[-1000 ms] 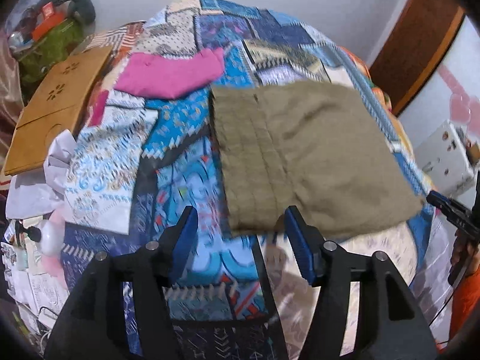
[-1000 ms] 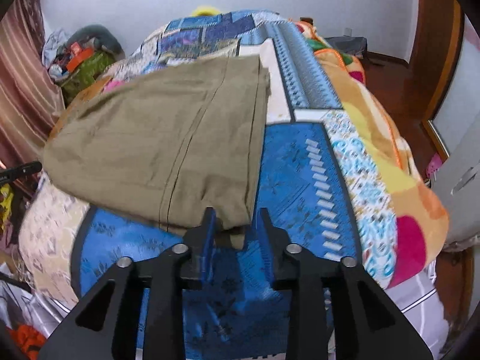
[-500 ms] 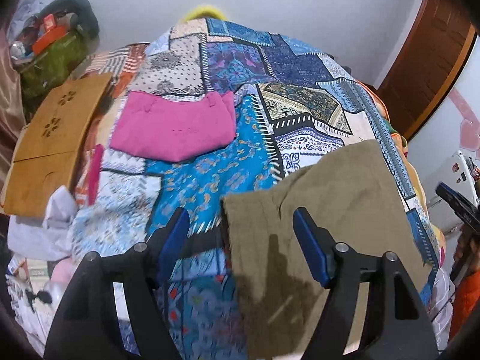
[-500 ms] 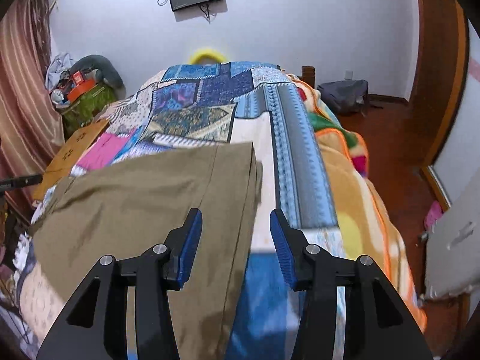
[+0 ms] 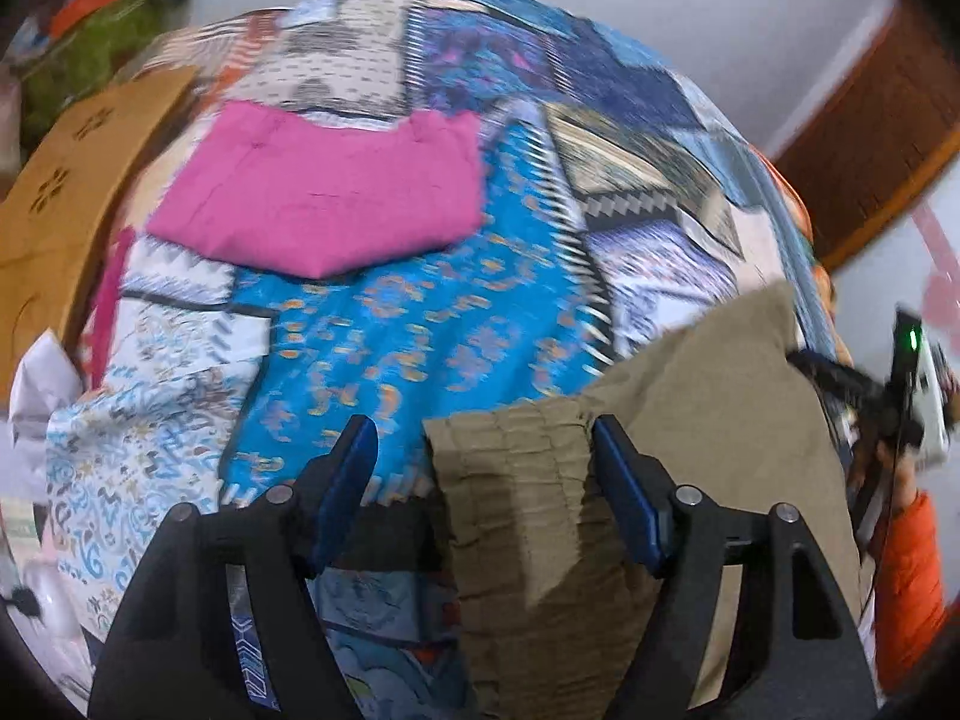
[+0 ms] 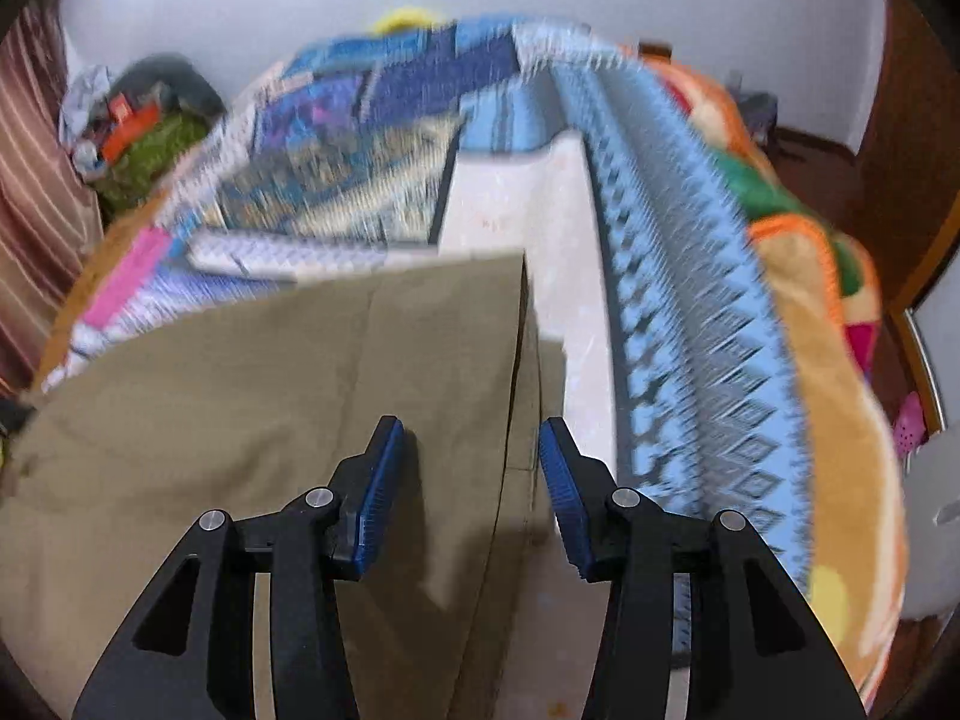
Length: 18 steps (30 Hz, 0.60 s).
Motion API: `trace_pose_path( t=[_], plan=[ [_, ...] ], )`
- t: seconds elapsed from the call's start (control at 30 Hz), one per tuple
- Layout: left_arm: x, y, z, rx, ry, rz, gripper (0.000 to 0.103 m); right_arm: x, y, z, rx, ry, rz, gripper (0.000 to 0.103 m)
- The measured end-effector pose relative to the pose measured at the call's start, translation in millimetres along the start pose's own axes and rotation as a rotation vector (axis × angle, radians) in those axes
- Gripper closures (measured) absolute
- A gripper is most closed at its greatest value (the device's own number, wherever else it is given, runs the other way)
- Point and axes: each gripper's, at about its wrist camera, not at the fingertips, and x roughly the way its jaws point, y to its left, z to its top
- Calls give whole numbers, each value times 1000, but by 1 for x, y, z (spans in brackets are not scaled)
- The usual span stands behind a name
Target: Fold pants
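The folded olive-brown pants (image 5: 708,420) lie on the patchwork bedspread (image 5: 420,324). My left gripper (image 5: 483,456) is open, and the pants' elastic waistband corner sits between its blue pads. My right gripper (image 6: 471,456) is open over the pants' other side (image 6: 270,390), its jaws straddling the right folded edge. The right gripper also shows at the right edge of the left wrist view (image 5: 882,396). Both views are motion-blurred.
A folded pink garment (image 5: 324,204) lies further up the bed. A wooden board (image 5: 54,222) and a heap of bags (image 6: 138,132) are on the left. An orange blanket (image 6: 828,360) hangs over the bed's right side, near a wooden door (image 6: 912,150).
The right gripper has let go of the pants' corner and opened. Both grippers have moved forward over the pants, which now lie close under their jaws.
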Motion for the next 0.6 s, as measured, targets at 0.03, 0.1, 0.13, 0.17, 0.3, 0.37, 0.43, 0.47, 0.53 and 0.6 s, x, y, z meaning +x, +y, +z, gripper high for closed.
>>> trace_pose_path(
  t=[0.03,0.1,0.13,0.17,0.3,0.37,0.43,0.47,0.53,0.6],
  plan=[
    [1,4,-1,-24,-5,-9,28,5,1,-4,-15,8,-8,60],
    [6,3,-5,-37,-4,16,26,5,-1,-7,-17,-6,-29,59],
    [6,0,-6,-23,-14,38,25,5,-3,-8,-1,4,-23,59],
    [3,-4,-6,-5,-26,65,25,4,-4,-7,7,18,-23,59],
    [-14,-15,-1,44,-32,102,25,-6,2,-2,-16,61,-69,59],
    [-29,-22,1,90,-65,129,25,-21,6,-2,-21,53,-52,56],
    [-44,-32,4,133,-104,128,25,-39,13,-1,-22,16,-15,56],
    [-48,-37,5,150,-112,117,25,-50,20,-2,-28,0,14,56],
    [-53,-47,10,183,-118,92,25,-64,32,-2,-42,-20,66,56],
    [-49,-56,16,213,-100,65,25,-72,51,0,-65,-34,109,54]
  ],
)
